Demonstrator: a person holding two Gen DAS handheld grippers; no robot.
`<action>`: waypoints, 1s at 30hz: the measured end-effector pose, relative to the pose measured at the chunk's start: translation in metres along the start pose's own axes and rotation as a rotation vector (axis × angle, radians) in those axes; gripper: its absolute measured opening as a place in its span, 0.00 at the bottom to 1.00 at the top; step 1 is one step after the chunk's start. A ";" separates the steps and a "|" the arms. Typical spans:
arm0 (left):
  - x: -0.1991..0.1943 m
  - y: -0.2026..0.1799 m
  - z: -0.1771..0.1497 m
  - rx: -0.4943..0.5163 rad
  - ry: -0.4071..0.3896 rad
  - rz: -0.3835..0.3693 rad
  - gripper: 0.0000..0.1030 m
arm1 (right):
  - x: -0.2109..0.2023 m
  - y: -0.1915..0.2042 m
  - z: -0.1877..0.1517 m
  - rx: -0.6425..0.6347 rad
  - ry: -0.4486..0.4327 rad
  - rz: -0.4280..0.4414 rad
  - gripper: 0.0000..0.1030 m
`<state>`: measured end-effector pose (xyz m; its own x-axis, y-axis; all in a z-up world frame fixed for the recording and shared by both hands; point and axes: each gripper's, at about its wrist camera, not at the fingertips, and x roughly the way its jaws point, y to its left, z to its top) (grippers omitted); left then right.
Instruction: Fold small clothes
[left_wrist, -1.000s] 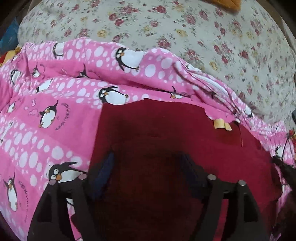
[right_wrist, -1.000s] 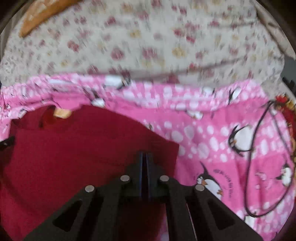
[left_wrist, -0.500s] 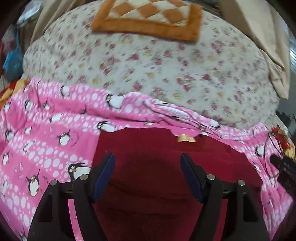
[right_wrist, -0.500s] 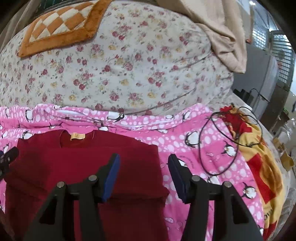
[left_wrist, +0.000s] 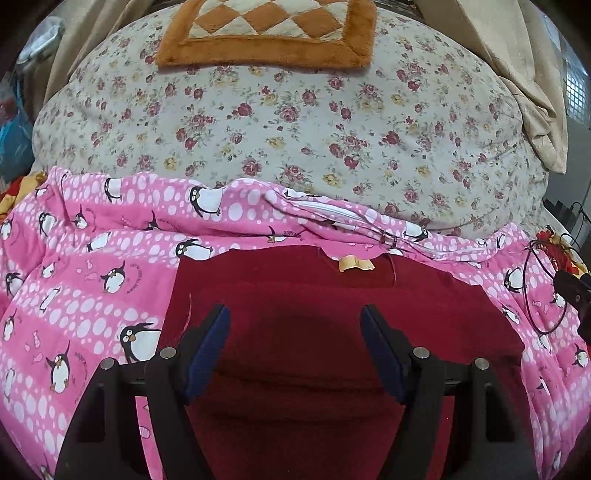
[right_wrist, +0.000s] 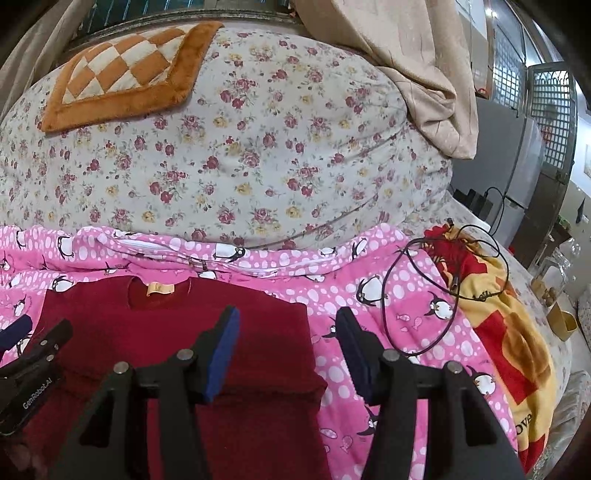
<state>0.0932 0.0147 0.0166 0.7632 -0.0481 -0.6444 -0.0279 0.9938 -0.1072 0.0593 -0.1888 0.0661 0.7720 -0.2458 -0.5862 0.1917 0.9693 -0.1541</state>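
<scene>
A dark red knitted top (left_wrist: 295, 332) lies flat on a pink penguin-print blanket (left_wrist: 85, 295), its yellow neck label (left_wrist: 356, 263) at the far edge. It looks folded across, with a doubled layer on its near part. My left gripper (left_wrist: 295, 314) is open and empty, held above the top's middle. In the right wrist view the top (right_wrist: 155, 325) lies at the lower left, and my right gripper (right_wrist: 288, 317) is open and empty over its right edge. The left gripper shows at the left edge of that view (right_wrist: 33, 354).
A floral quilt (left_wrist: 295, 129) is heaped behind the blanket, with an orange checkered cushion (left_wrist: 273, 33) on top. A black cable (right_wrist: 436, 295) loops on the blanket to the right, beside a yellow and red blanket (right_wrist: 517, 332). A beige curtain (right_wrist: 417, 74) hangs at the far right.
My right gripper has opened and let go of the red top. Both grippers have pulled back and up, so more of the quilt and cushion shows.
</scene>
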 end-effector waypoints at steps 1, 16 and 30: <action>0.000 0.000 0.000 0.000 -0.001 0.000 0.63 | 0.000 0.000 0.000 -0.003 -0.002 -0.002 0.55; 0.005 0.000 -0.002 -0.004 0.013 -0.006 0.63 | 0.017 0.007 -0.007 0.010 0.117 0.099 0.55; 0.006 0.000 -0.002 -0.008 0.013 -0.008 0.63 | 0.045 0.022 -0.031 -0.006 0.268 0.147 0.55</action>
<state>0.0965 0.0146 0.0117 0.7547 -0.0573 -0.6535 -0.0272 0.9926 -0.1185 0.0791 -0.1783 0.0118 0.6037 -0.0969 -0.7913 0.0855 0.9947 -0.0565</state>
